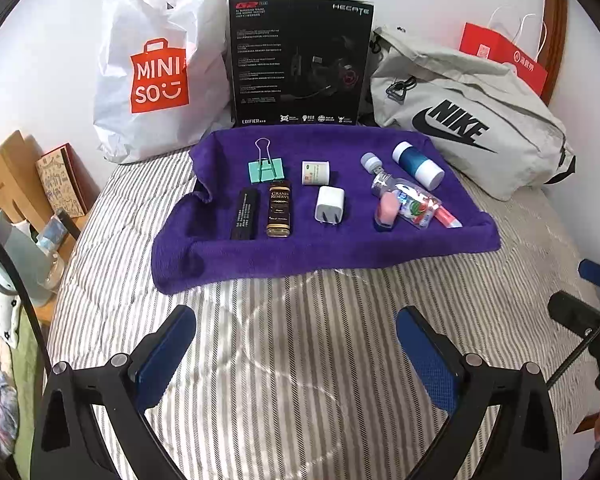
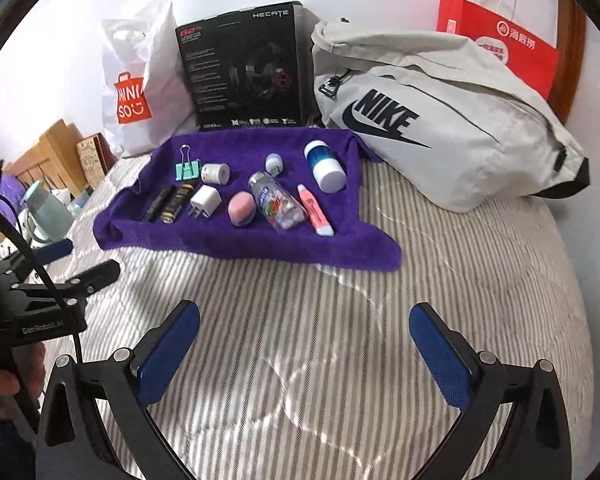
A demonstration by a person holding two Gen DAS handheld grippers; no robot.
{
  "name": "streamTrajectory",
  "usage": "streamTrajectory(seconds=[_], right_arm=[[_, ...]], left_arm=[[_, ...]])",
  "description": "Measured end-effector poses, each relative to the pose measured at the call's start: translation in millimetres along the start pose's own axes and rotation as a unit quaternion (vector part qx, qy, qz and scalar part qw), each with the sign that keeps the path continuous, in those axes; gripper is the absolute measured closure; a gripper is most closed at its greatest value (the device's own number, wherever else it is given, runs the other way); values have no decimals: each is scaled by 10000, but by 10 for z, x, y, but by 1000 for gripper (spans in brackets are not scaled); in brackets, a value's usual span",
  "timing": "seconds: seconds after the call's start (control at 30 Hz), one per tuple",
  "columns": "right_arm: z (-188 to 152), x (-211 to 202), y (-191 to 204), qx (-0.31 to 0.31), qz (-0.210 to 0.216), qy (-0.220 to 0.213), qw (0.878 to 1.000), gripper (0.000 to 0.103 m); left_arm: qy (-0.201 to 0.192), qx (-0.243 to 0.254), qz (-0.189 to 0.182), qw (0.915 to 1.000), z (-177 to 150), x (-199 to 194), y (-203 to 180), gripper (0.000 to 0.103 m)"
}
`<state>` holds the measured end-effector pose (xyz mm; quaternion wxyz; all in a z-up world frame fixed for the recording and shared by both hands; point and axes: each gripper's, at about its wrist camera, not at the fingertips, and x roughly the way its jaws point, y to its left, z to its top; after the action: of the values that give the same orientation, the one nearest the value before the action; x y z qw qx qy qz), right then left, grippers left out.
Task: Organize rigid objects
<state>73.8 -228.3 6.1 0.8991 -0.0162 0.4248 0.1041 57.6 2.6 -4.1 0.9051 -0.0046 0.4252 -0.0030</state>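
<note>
— Hovering over the striped bed [image 1: 284, 360], both sets of tongs: left tongs [image 1: 296, 356] spread wide, nothing between the pads; right tongs [image 2: 305, 354] likewise released and bare.

— And the rigid objects?

— All on the purple towel [image 1: 228, 264] toward the head of the bed, none touched. Near the towel's left edge: mint binder clip [image 1: 265, 170] at the back, black bar [image 1: 244, 214] and brown Grand Reserve bottle [image 1: 279, 215] side by side in front. Around the middle: small white tub [image 1: 315, 173] behind, white plug charger [image 1: 329, 210] in front. Toward the right edge: blue-and-white cylinder [image 1: 418, 165], small white-capped piece [image 1: 371, 163], clear candy bottle [image 1: 404, 200] lying down, pink sponge [image 1: 387, 211] touching it, pink highlighter [image 2: 315, 210] just beside.

— Step in hand, then?

— Probably between picks, or done; left group looks lined up, right group looks crowded, with sponge and bottle in contact. Hard to judge progress from this alone.

— Next move, if any remains?

— Likely reaching forward to the towel's right half, picking one crowded piece apart from its neighbours. Calls for a narrow approach so a pad does not knock the rounded bottle, liable to roll on soft cloth.

— Behind the towel?

— Miniso bag [image 1: 156, 72], black headset box [image 1: 300, 60], grey Nike bag [image 1: 468, 120], against the wall, well clear of the tongs.
</note>
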Motion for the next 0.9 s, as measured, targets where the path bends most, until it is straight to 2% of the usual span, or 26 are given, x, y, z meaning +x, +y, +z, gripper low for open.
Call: streamTrajectory(seconds=[0.37, 0.5, 0.9], right_arm=[[-146, -207, -50, 78, -103, -47, 9999, 0], [-148, -222, -28, 51, -101, -43, 9999, 0], [-165, -267, -22, 100, -95, -44, 9999, 0]], left_arm=[[-51, -21, 46, 10000, -107, -107, -41, 2], [-90, 88, 268, 9996, -110, -132, -62, 2], [-40, -71, 143, 9999, -126, -137, 5, 2]])
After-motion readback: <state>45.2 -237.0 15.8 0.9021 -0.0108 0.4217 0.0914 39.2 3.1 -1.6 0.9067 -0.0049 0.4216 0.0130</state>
